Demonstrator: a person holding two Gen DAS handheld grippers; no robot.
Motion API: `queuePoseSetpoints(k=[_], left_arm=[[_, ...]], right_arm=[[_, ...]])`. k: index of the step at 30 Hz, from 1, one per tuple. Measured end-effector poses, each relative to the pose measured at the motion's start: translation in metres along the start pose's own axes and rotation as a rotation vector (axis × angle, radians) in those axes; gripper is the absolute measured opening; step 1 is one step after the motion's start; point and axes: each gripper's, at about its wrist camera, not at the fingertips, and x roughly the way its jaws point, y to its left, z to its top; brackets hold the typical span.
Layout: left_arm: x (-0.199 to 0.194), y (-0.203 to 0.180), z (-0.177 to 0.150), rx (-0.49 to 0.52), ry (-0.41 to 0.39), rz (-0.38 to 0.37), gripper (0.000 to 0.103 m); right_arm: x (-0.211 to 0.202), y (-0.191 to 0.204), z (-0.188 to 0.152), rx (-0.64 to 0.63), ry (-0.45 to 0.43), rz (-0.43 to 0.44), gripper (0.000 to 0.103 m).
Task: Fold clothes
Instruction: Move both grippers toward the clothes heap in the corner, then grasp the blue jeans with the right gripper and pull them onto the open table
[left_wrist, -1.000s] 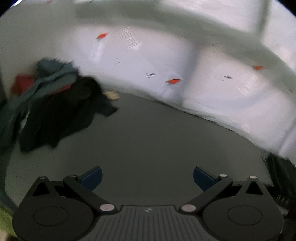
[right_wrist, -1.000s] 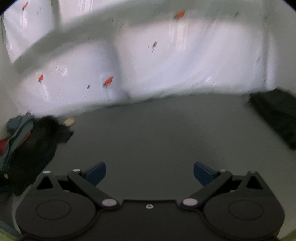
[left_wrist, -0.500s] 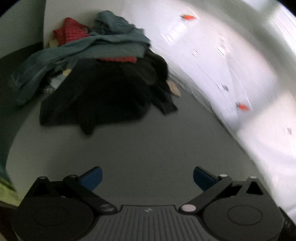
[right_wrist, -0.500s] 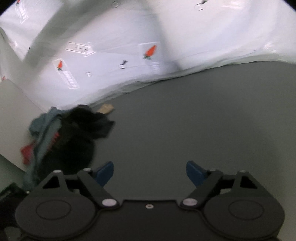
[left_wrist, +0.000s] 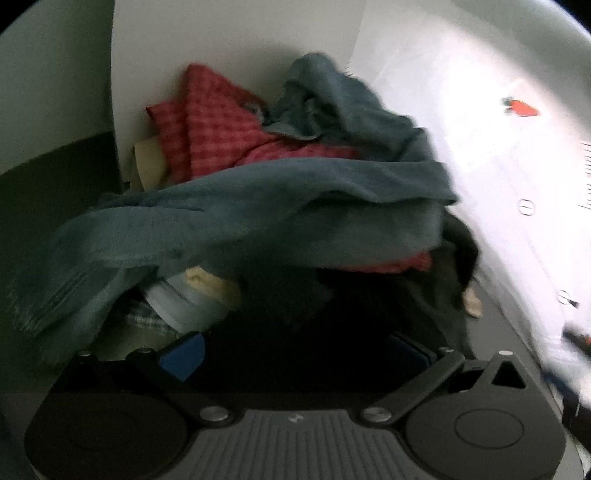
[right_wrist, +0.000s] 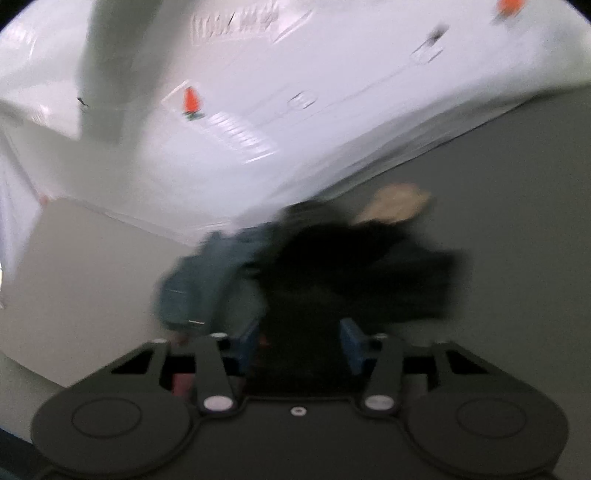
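A heap of clothes fills the left wrist view: a teal garment (left_wrist: 258, 221) draped over a red checked one (left_wrist: 221, 129), with a black garment (left_wrist: 332, 302) at the front. My left gripper (left_wrist: 295, 350) is open and hangs just above the black garment, its blue pads wide apart. In the blurred right wrist view the same black garment (right_wrist: 351, 266) and teal garment (right_wrist: 207, 280) lie ahead. My right gripper (right_wrist: 299, 343) is closing, with black cloth between its pads (right_wrist: 245, 343).
The heap sits in a corner between a white panel (left_wrist: 221, 44) and a white plastic sheet (right_wrist: 295, 110) with orange marks. A small beige piece (right_wrist: 395, 203) lies at the heap's far side. Grey tabletop (right_wrist: 517, 221) stretches to the right.
Both grippers have swept across the table to the heap, which now looms close. The right jaws have narrowed from wide open, with black cloth now between them. The left jaws stay wide.
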Motion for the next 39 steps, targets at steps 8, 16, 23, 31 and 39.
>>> queuePoseSetpoints(k=[8,16,23,31,39], left_arm=[[0.055,0.019,0.034,-0.106,0.111,0.068,0.103],[0.08,0.022,0.042,-0.126,0.159,0.053,0.103],[0.073,0.019,0.042,-0.136,0.165,0.056,0.103],[0.013,0.01,0.029,-0.133,0.088,0.051,0.103],[-0.078,-0.023,-0.022,-0.079,-0.005,0.013,0.103]], right_arm=[[0.121,0.054,0.005,0.055,0.14,0.128,0.042],[0.161,0.073,-0.006,0.02,0.124,0.06,0.038],[0.138,0.075,-0.006,0.0,0.055,0.172,0.006],[0.051,0.117,-0.014,-0.103,-0.023,0.399,0.005],[-0.086,0.142,-0.003,-0.128,-0.182,0.615,0.005]])
